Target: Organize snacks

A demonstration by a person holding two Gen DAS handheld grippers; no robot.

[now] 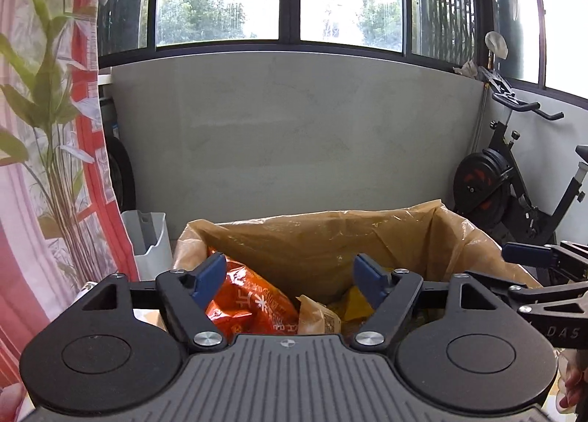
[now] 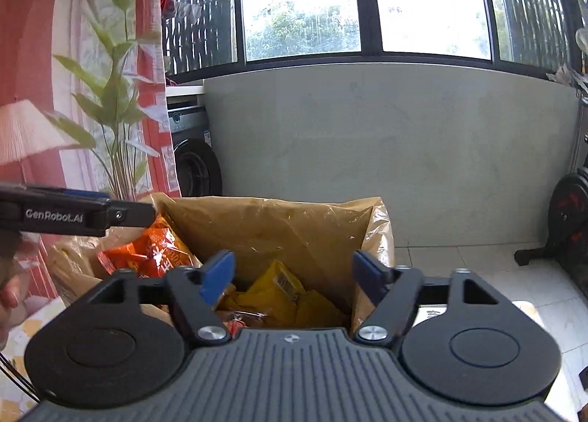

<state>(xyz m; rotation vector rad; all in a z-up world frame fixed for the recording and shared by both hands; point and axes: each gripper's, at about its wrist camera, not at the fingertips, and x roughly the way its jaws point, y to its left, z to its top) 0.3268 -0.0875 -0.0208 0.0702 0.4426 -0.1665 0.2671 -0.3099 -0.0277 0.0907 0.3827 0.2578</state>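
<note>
Snack packets, an orange bag (image 1: 253,306) and yellow packs (image 2: 279,293), lie inside the plastic-lined box (image 1: 312,238). Left gripper (image 1: 290,276) and right gripper (image 2: 292,276) hover above it, jaws wide and empty (apparently between drops). Next move likely calls for fetching another snack.

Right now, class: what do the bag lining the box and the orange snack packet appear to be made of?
Bag: thin tan plastic film, probably; it is translucent, creased and glossy.
Orange snack packet: shiny printed plastic or foil wrapper, judging by its crinkles and highlights.
</note>
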